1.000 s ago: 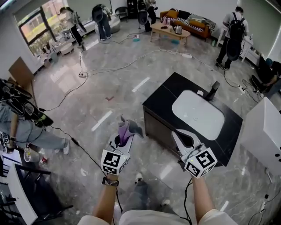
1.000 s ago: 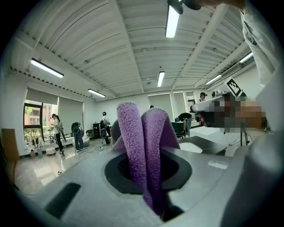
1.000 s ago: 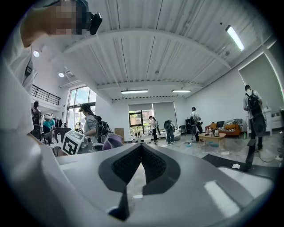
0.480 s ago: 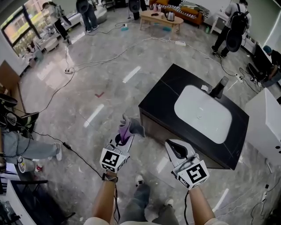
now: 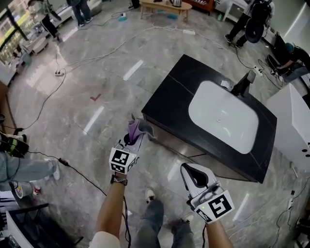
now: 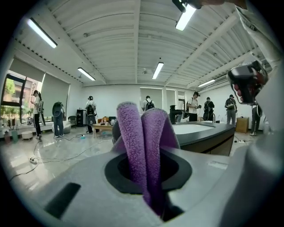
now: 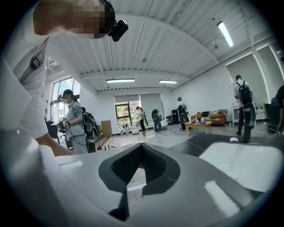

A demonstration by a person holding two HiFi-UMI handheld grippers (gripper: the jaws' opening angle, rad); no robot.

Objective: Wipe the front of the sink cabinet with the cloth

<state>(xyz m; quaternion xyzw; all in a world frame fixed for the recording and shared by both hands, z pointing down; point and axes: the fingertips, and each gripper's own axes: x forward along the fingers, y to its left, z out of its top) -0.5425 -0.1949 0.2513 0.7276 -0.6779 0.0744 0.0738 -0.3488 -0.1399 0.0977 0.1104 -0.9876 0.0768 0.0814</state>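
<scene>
The sink cabinet [image 5: 167,104] is a dark block with a black top and a white basin [image 5: 223,122]; its front face [image 5: 193,155] looks towards me. A purple and grey cloth [image 5: 137,130] is pinched in my left gripper [image 5: 130,140], which is held just off the cabinet's front left corner. In the left gripper view the purple cloth [image 6: 144,146] stands up from between the shut jaws. My right gripper [image 5: 190,173] hovers lower, in front of the cabinet's front face, jaws shut and empty; the right gripper [image 7: 141,165] shows the jaw tips meeting.
A black faucet [image 5: 243,83] stands at the basin's far side. A white cabinet [image 5: 295,121] is at the right. Cables [image 5: 63,162] run over the grey marble floor. Several people [image 5: 256,19] and a coffee table [image 5: 162,6] are at the far end.
Both grippers and my view have moved closer to the cabinet. The left gripper with the cloth is now near the front left corner; the right gripper has dropped lower in the frame.
</scene>
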